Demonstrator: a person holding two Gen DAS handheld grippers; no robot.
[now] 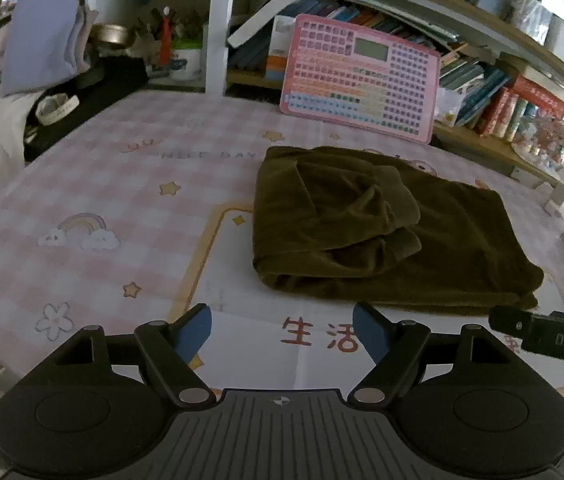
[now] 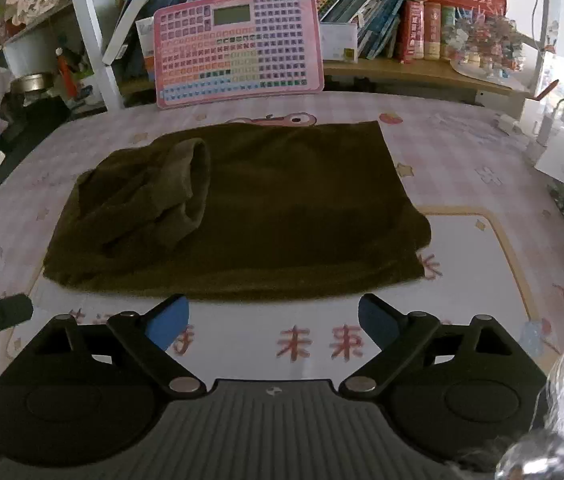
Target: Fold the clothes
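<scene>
Olive-brown fleece, the sweater (image 2: 233,208) lies partly folded on the counter (image 1: 81,184), sleeves bunched on its left. Both the left claw (image 1: 282,324) and right claw (image 2: 273,320) hover open, empty, just short of its near edge. Best pinch both near corners together and fold evenly away.

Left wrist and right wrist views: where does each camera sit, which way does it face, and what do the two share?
Left wrist: sits on the left tongs, looks forward over the table at the dark garment's left end; the open blue pads show, and the right tongs' tip at the right edge.
Right wrist: sits on the right tongs, faces the garment squarely; open pads show.
Shared: garment, pink keyboard toy, bookshelf, checked tablecloth.
</scene>
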